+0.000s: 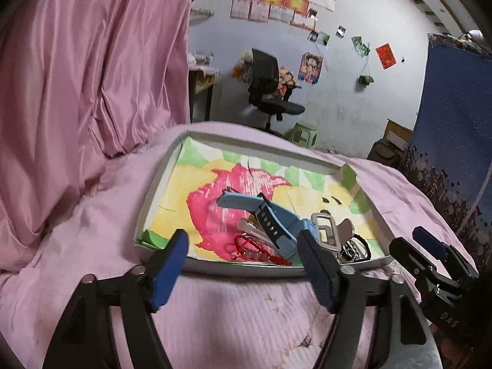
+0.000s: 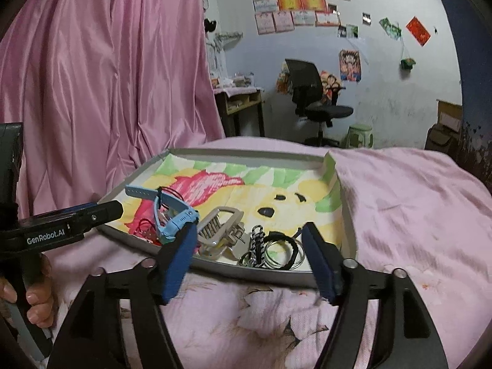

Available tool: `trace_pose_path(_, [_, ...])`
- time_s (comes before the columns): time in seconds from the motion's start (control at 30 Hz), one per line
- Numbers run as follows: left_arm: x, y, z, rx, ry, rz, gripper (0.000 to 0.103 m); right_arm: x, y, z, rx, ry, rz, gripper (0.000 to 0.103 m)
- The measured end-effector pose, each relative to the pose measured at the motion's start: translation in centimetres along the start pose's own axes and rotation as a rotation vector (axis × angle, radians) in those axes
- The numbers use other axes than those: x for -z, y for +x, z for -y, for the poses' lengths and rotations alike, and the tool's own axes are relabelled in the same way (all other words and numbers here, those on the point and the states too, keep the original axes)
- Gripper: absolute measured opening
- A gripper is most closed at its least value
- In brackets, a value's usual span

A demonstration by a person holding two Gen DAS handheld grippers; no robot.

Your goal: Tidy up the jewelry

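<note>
A shallow white tray with a colourful painted lining lies on the pink bed; it also shows in the right wrist view. In its near part lie a light blue watch, a red bead bracelet, a silver buckle-like clip, metal rings and a black band. My left gripper is open and empty, just in front of the tray's near rim. My right gripper is open and empty, at the rim near the rings.
The pink bedspread surrounds the tray. A pink curtain hangs at the left. A black office chair, a desk and a green stool stand beyond the bed. A blue panel stands at the right.
</note>
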State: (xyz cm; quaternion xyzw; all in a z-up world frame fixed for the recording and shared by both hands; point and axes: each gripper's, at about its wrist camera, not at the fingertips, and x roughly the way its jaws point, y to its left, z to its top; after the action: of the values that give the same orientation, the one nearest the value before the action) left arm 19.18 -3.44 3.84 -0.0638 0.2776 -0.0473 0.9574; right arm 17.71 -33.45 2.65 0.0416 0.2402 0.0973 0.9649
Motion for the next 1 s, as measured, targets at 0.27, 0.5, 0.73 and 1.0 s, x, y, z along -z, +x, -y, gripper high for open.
trace_pose_path(0.27, [1.1,-3.7,0.4,-0.008,0.004,0.104,0.097,0.1,-3.5,-0.9,0.024,-0.025,0.073,0.088])
trace_pose_path(0.5, [2.5,-6.7,0.1,-0.031,-0.021,0.171,0.103,0.7,-6.5,-1.1,0.031,-0.021,0.121,0.101])
trace_pose_path(0.73, [3.5,-8.9,0.1,-0.046,-0.001,0.194,0.103,1.2,-9.1,-0.9,0.023,0.001,0.148,0.101])
trace_pose_path(1.0, [5.4,-11.1,0.0,-0.058,0.015,0.203,0.103,2.4,-11.7,-1.4,0.020,0.011,0.167,0.101])
